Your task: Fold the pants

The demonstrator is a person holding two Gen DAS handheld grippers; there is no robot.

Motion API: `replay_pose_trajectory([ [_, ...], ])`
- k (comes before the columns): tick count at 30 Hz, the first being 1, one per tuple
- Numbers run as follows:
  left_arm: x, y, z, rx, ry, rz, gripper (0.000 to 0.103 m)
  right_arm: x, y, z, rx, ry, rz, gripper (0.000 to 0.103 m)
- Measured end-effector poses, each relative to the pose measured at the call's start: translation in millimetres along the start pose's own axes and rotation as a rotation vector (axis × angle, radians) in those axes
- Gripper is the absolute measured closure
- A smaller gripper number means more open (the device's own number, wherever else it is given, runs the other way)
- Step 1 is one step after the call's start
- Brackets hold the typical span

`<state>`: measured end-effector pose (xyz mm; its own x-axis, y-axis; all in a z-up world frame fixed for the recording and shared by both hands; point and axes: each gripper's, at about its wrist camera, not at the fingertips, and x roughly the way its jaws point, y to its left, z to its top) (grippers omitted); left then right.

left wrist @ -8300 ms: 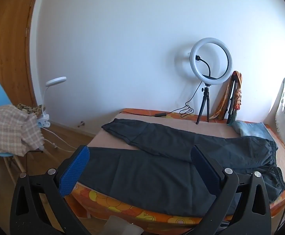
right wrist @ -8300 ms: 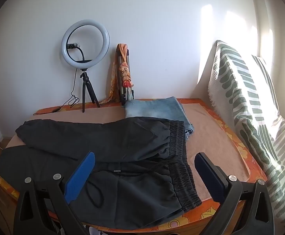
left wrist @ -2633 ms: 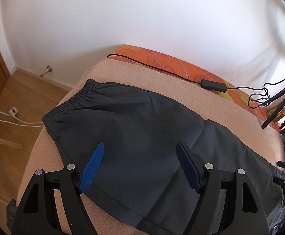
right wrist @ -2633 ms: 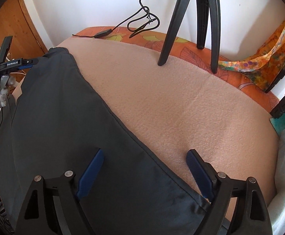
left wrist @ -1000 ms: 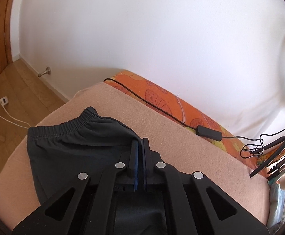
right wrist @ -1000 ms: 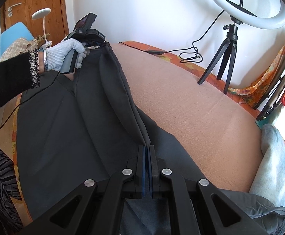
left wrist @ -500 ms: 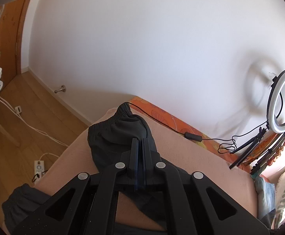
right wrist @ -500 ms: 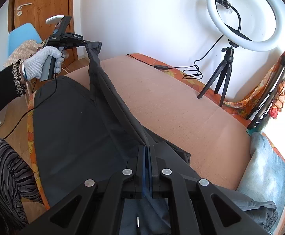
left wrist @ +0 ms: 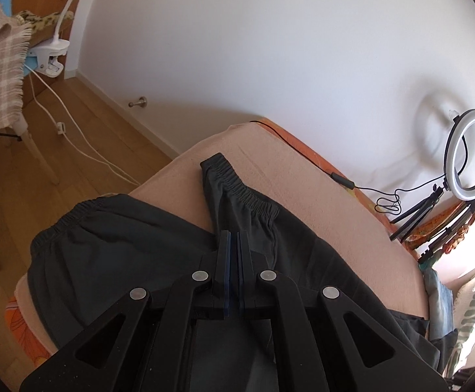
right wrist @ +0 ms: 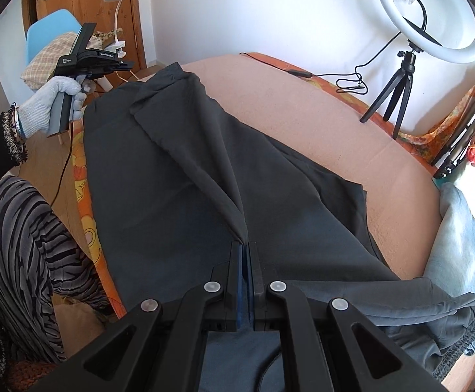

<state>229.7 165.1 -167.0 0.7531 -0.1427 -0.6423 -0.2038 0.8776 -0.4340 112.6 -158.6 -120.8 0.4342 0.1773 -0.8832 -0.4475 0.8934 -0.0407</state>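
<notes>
Right wrist view, looking down along our right tongs (right wrist: 244,254): their blue-padded black jaws are pressed together on a raised ridge of the dark grey, elastic-cuffed fabric pants (right wrist: 172,179), and the pinched fold runs from the lower centre of the frame up toward the upper left. The pants lie spread across the peach fleece blanket of the bed (right wrist: 303,114), filling the middle and the lower half of the frame, with their gathered waistband bunched at the lower right edge. At the upper left our white-gloved left hand (right wrist: 54,104) grips the handle of the left tongs (right wrist: 126,63), which sit just beside the far end of the pants without touching them. Seen from the left wrist, those jaws are opening, with only a thin slit between the pads and no cloth in it; beyond them both elastic leg cuffs rest on the blanket, one in the centre and one at the lower left. A white ring light on a black tripod (right wrist: 433,9) stands at the upper right, and a folded light-blue denim garment (right wrist: 463,245) lies at the right edge.
</notes>
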Motion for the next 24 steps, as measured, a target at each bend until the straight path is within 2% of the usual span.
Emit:
replay_pose_trajectory([
  [3,15.0,-7.8,1.3,0.041,0.055,0.005,0.08,0.4,0.8,-1.2,0.009,0.003,-0.004,0.103],
  [4,20.2,-13.1,2.3,0.065,0.07,0.025,0.067,0.2,1.3,-1.6,0.011,0.004,-0.005,0.103],
  [6,32.1,-26.7,2.3,0.119,0.09,0.052,0.049,0.3,1.8,-1.9,0.018,0.006,-0.003,0.103],
  [8,44.2,-39.2,3.2,0.178,0.102,0.065,0.048,1.5,1.1,-1.3,0.024,0.012,-0.002,0.103],
  [10,61.0,-55.7,3.7,0.243,0.122,0.094,0.043,3.9,1.0,-0.9,0.03,0.02,0.0,0.103],
  [12,79.3,-70.1,2.9,0.322,0.135,0.141,0.043,6.6,-0.7,-0.8,0.035,0.026,-0.002,0.103],
  [14,98.5,-78.7,2.4,0.387,0.149,0.224,0.043,9.0,-1.7,-1.9,0.042,0.031,-0.004,0.103],
  [16,113.5,-77.6,3.6,0.41,0.165,0.287,0.043,10.5,-3.7,-3.3,0.048,0.035,-0.004,0.103],
  [18,122.9,-72.9,5.3,0.397,0.177,0.306,0.043,11.5,-6.0,-4.4,0.05,0.038,-0.006,0.103],
  [21,124.3,-62.3,8.7,0.356,0.164,0.264,0.044,12.3,-9.5,-6.5,0.06,0.04,-0.004,0.103],
  [23,121.3,-53.8,13.2,0.327,0.145,0.251,0.059,13.8,-11.2,-6.6,0.068,0.04,-0.007,0.103],
  [24,120.3,-50.8,15.6,0.313,0.138,0.238,0.072,14.2,-12.3,-6.9,0.072,0.04,-0.008,0.103],
])
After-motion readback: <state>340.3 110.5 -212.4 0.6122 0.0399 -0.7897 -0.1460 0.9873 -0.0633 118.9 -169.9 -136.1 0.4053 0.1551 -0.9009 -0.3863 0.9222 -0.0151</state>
